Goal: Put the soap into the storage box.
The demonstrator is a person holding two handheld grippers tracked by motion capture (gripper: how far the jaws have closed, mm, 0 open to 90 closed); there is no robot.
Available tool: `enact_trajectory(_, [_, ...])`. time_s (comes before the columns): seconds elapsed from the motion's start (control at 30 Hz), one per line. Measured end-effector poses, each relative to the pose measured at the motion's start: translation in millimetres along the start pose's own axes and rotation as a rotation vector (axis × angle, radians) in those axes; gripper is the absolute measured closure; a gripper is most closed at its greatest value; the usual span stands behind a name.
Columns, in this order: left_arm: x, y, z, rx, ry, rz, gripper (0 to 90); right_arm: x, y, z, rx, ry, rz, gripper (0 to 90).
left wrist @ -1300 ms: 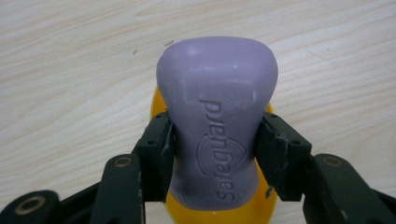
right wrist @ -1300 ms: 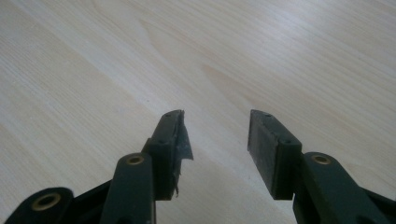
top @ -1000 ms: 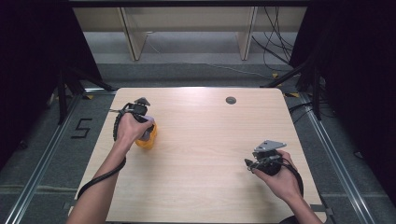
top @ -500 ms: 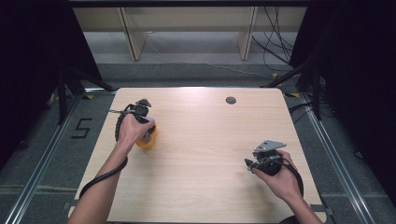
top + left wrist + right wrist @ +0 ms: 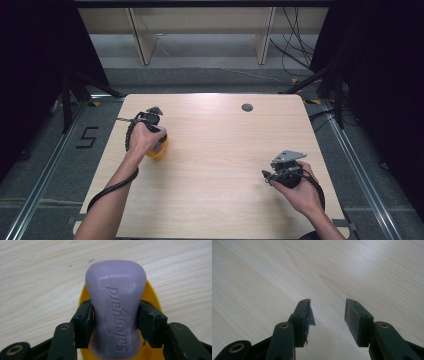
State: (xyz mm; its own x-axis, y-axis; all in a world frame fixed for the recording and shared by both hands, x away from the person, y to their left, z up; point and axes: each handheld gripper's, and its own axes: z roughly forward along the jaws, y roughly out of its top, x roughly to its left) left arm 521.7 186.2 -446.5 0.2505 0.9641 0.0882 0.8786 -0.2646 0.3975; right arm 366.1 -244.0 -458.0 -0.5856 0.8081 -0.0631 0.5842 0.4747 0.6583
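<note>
Waisted lilac soap bar (image 5: 115, 312) sits between rubber-padded left tongs (image 5: 115, 320).

Soap (image 5: 115, 312): lilac bar, waxy and matt, smooth, with embossed lettering and faint scuffs; dish (image 5: 152, 293) beneath: yellow, glossy, plastic-looking. Table (image 5: 220, 200): pale wood-grain top, smooth, low sheen. Left gripper (image 5: 115, 321) and right gripper (image 5: 328, 315): black matt plastic-looking arms with brass-coloured rivets, pads (image 5: 350, 315) dark and rubbery, finely textured, one frayed at the edge.
</note>
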Motion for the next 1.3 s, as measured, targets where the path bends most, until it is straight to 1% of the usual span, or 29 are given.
enact_trajectory(0.07, [0.6,0.1,0.0,0.001,-0.001,0.007,48.1,0.0,0.0,0.0,0.000,0.000,-0.001,55.8])
enact_trajectory(0.1, [0.5,0.2,0.0,0.001,-0.001,0.008,48.1,-0.8,-0.3,0.6,-0.004,-0.004,-0.017,55.8])
enact_trajectory(0.13, [0.5,0.2,0.0,0.002,-0.003,0.009,48.1,-0.8,-0.3,0.9,-0.005,-0.005,-0.020,55.7])
enact_trajectory(0.17, [0.8,-0.2,0.9,-0.015,-0.008,0.013,48.0,-0.9,-0.3,0.9,-0.004,-0.005,-0.022,55.7])
enact_trajectory(0.23, [1.0,-0.2,1.0,-0.017,-0.011,0.014,47.6,-0.8,-0.3,0.8,-0.003,-0.005,-0.021,55.6])
enact_trajectory(0.27, [0.9,0.4,-0.1,-0.005,-0.005,0.019,47.6,-0.8,-0.3,0.8,-0.003,-0.005,-0.021,55.6])
enact_trajectory(0.33, [0.7,0.6,-0.5,-0.007,-0.005,0.016,45.5,-0.9,-0.4,0.9,-0.004,-0.006,-0.021,55.6])
enact_trajectory(0.37, [0.8,0.0,-0.3,-0.020,-0.028,0.009,45.5,-0.9,-0.4,1.1,-0.004,-0.006,-0.020,55.6])
enact_trajectory(0.4, [-0.3,-1.0,0.6,-0.046,-0.023,-0.002,44.0,-0.9,-0.4,1.2,-0.004,-0.004,-0.022,55.5])
enact_trajectory(0.43, [-0.3,-1.1,-0.5,-0.044,-0.027,-0.001,43.5,-0.9,-0.4,1.2,-0.004,-0.004,-0.021,55.6])
enact_trajectory(0.5, [-0.1,-1.3,-3.6,-0.051,-0.019,0.001,42.3,-0.9,-0.4,1.1,-0.003,-0.004,-0.022,55.5])
enact_trajectory(0.53, [0.9,-1.4,-5.0,-0.059,-0.024,0.012,42.3,-0.9,-0.4,1.2,-0.004,-0.005,-0.022,55.5])
enact_trajectory(0.57, [-0.1,-2.2,-6.6,-0.071,-0.023,-0.003,41.8,-0.9,-0.4,1.2,-0.003,-0.004,-0.020,55.5])
enact_trajectory(0.6, [0.4,-2.1,-9.7,-0.070,-0.019,0.008,41.7,-0.9,-0.4,1.3,-0.003,-0.003,-0.021,55.5])
enact_trajectory(0.63, [1.9,-2.5,-15.7,-0.077,-0.028,0.017,41.6,-1.0,-0.4,1.3,-0.004,-0.004,-0.021,55.5])
enact_trajectory(0.67, [1.9,-2.5,-15.7,-0.077,-0.028,0.017,41.5,-0.8,-0.6,1.7,-0.008,-0.005,-0.020,55.5])
enact_trajectory(0.7, [1.9,-3.6,-17.1,-0.108,-0.025,0.016,41.4,-0.8,-0.5,1.6,-0.007,-0.005,-0.020,55.4])
enact_trajectory(0.73, [2.3,-3.8,-21.3,-0.101,-0.022,0.019,41.3,-0.8,-0.5,1.6,-0.007,-0.005,-0.021,55.4])
enact_trajectory(0.77, [2.8,-5.5,-27.5,-0.110,-0.031,0.023,41.2,-0.8,-0.5,1.6,-0.007,-0.005,-0.020,55.4])
enact_trajectory(0.83, [2.7,-7.0,-30.3,-0.121,-0.031,0.025,40.5,-0.8,-0.5,1.7,-0.007,-0.005,-0.020,55.4])
enact_trajectory(0.87, [2.0,-11.0,-37.6,-0.143,-0.046,0.029,40.0,-0.5,-0.3,1.3,-0.005,-0.002,-0.013,55.4])
enact_trajectory(0.9, [2.3,-13.7,-41.6,-0.151,-0.053,0.042,39.5,-0.8,-0.2,1.1,-0.003,-0.003,-0.015,55.3])
enact_trajectory(0.93, [2.3,-13.7,-41.6,-0.151,-0.053,0.042,39.3,0.1,0.2,0.5,0.001,0.000,0.001,55.3])
enact_trajectory(1.0, [1.6,-21.7,-48.8,-0.202,-0.076,0.053,39.0,0.1,0.2,0.4,0.000,0.000,0.001,55.3])
enact_trajectory(1.03, [1.4,-26.6,-52.5,-0.228,-0.080,0.069,38.9,0.0,0.1,0.4,0.001,0.001,0.001,55.3])
enact_trajectory(1.13, [1.2,-44.8,-60.6,-0.292,-0.115,0.100,36.7,-0.1,0.1,0.3,0.000,0.002,0.002,55.2])
enact_trajectory(1.17, [1.7,-51.8,-61.5,-0.325,-0.127,0.107,35.9,0.0,0.1,0.3,0.000,0.000,0.001,55.1])
enact_trajectory(1.2, [3.1,-58.9,-63.7,-0.336,-0.128,0.120,35.1,0.1,0.1,0.2,0.000,-0.001,0.001,55.1])
enact_trajectory(1.3, [9.8,-82.4,-67.9,-0.385,-0.134,0.126,34.8,-0.5,-0.2,0.5,-0.004,-0.006,-0.012,55.0])
